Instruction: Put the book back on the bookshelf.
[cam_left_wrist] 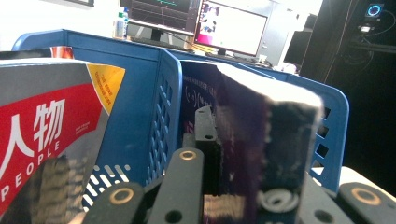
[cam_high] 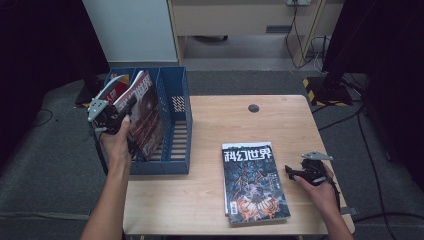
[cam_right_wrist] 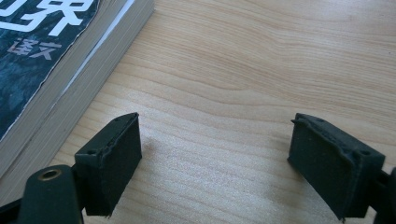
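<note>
Held magazine (cam_left_wrist: pixel 261 140) blurred, bottom cropped

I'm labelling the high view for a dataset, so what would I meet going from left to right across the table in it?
Left tool shut on a dark magazine → blue file rack → magazine lying flat on the table → right tool, open over the bare wood.

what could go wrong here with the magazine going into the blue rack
The left claw pinches the dark magazine by one edge, tilted over the blue rack; it could sag or slip. Its lower corner might catch on a divider or rub the red magazine next door.
</note>
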Demonstrator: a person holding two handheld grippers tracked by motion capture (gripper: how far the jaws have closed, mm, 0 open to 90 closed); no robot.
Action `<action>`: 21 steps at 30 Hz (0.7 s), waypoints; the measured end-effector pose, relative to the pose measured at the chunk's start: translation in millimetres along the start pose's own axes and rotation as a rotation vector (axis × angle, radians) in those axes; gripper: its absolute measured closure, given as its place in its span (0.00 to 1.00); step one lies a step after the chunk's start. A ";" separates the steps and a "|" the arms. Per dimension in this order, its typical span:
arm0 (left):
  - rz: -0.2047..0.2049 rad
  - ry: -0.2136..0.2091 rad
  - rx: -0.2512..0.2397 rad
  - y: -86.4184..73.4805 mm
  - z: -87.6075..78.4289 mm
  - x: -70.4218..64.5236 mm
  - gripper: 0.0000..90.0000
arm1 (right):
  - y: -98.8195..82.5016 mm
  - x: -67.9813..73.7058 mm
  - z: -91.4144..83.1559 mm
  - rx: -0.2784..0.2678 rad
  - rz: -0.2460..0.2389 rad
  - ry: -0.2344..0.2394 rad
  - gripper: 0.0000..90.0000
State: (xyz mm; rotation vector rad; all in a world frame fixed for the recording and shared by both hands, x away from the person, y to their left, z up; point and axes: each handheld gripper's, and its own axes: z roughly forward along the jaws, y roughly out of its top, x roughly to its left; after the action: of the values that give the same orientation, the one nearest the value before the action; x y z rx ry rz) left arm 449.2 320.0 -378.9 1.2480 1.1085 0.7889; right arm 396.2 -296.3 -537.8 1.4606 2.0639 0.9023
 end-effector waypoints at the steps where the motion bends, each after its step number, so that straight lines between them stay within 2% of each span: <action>1: -0.002 0.000 -0.002 -0.9 -0.1 0.1 0.93 | 0.0 0.0 0.0 0.000 0.000 0.000 0.19; 8: -0.008 0.015 -0.002 -5.2 -2.7 3.8 0.93 | 0.0 0.1 0.0 0.000 0.000 -0.001 0.19; 21: 0.006 0.032 -0.016 -1.9 1.5 7.1 0.93 | -0.4 0.9 -0.1 -0.004 0.005 -0.004 0.19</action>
State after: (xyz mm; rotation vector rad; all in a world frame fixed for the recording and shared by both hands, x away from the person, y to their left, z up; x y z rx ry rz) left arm 452.6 325.7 -382.3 1.2299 1.1231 0.8234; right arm 395.6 -295.6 -538.0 1.4647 2.0554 0.9046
